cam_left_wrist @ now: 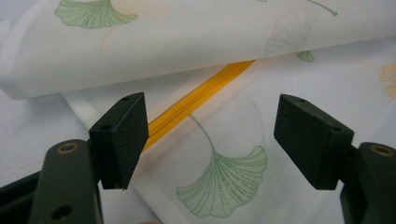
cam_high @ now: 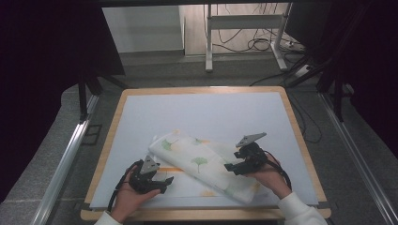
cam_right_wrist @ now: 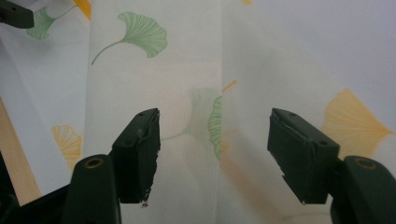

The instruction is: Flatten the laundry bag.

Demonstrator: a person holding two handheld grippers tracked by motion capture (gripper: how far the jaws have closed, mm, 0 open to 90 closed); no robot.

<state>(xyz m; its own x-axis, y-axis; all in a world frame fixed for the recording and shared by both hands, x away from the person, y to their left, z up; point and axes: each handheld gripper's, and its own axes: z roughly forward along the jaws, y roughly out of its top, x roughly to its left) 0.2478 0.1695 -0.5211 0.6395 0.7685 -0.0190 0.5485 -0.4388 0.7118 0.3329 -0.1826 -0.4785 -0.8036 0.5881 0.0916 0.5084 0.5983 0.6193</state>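
Near the counter's front edge lies a folded ginkgo-print cloth, thin, limp, light. Both grippers, left and right, hover with fingers spread; pinch a folded edge, near the orange zipper.

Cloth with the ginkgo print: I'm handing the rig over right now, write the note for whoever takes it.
Left claw: open, empty, low at the near left edge of the cloth, jaws either side of a green leaf print beside the yellow zipper.
Right claw: open, empty, above the folded part toward the cloth's right end.
Cloth: on the white mat, lying diagonally, one fold over the zipper side; a bottom layer sticks out toward the near edge.
Done: looks partly folded.
Left: probably grip the near edge and finish folding; neither claw holds anything.
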